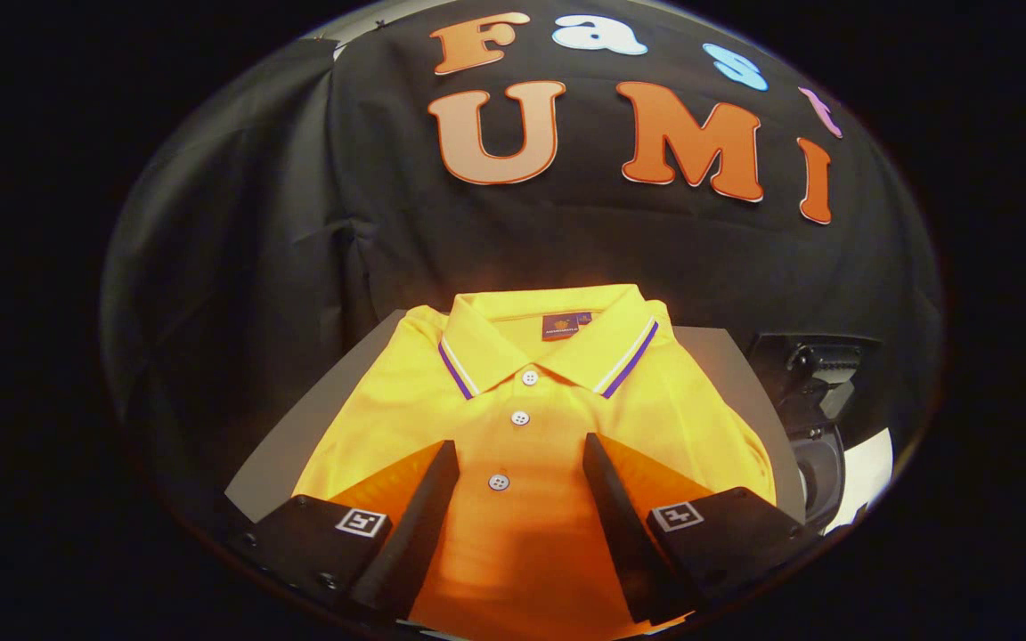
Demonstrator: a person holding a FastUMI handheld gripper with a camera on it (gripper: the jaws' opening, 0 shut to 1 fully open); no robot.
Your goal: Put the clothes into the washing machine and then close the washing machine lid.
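We saw the gripper (pixel 520 454) with jaws spread over the folded shirt (pixel 522 392), which lay on the counter (pixel 286 445).

Gripper (pixel 520 450) spread wide over folded yellow polo shirt (pixel 531 401).

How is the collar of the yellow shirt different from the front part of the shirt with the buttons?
The collar has a purple and white stripe along its edge; the button strip is plain yellow with white buttons. The collar lies folded open beyond the fingers; the button strip runs down between them. The gripper is open above it. Both are the same yellow cloth.
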